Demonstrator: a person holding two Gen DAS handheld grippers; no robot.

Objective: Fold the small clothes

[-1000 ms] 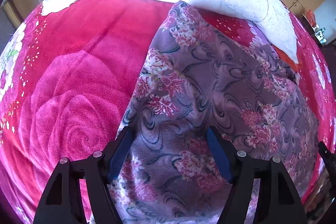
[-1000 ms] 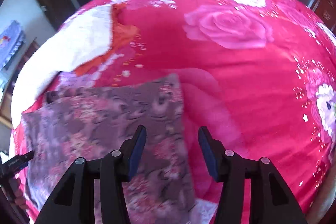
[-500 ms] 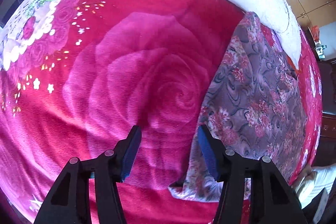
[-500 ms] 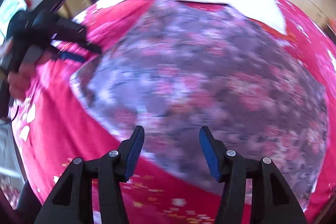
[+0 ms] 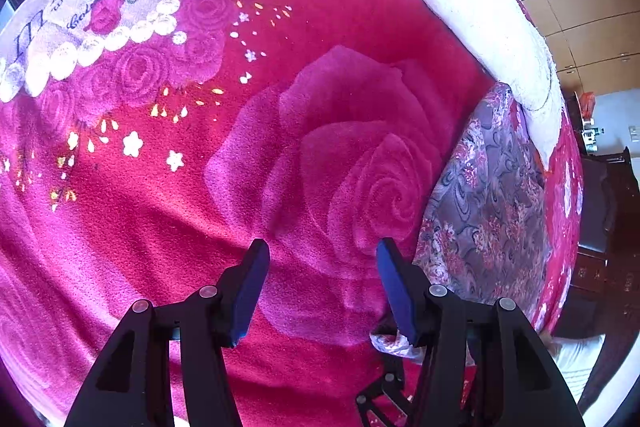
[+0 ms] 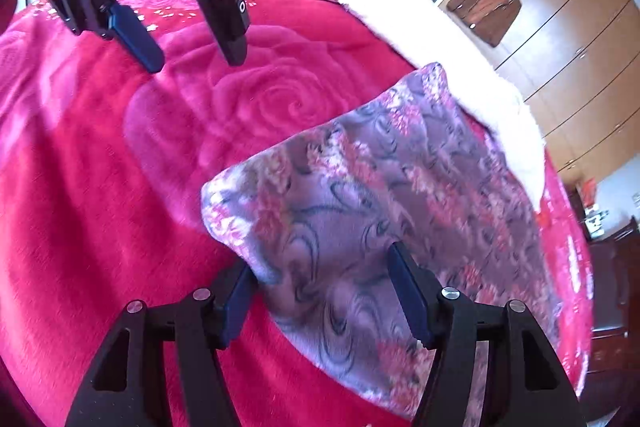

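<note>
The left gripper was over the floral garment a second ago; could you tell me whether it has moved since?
Yes. The left gripper has moved off the floral garment, which now lies to its right; it hangs open over the big rose on the red blanket.

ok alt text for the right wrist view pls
A folded purple floral cloth lies on a pink rose-print blanket, its near edge between the open right gripper fingers. The left gripper hangs open over the blanket, beside a white fleece cover.
</note>
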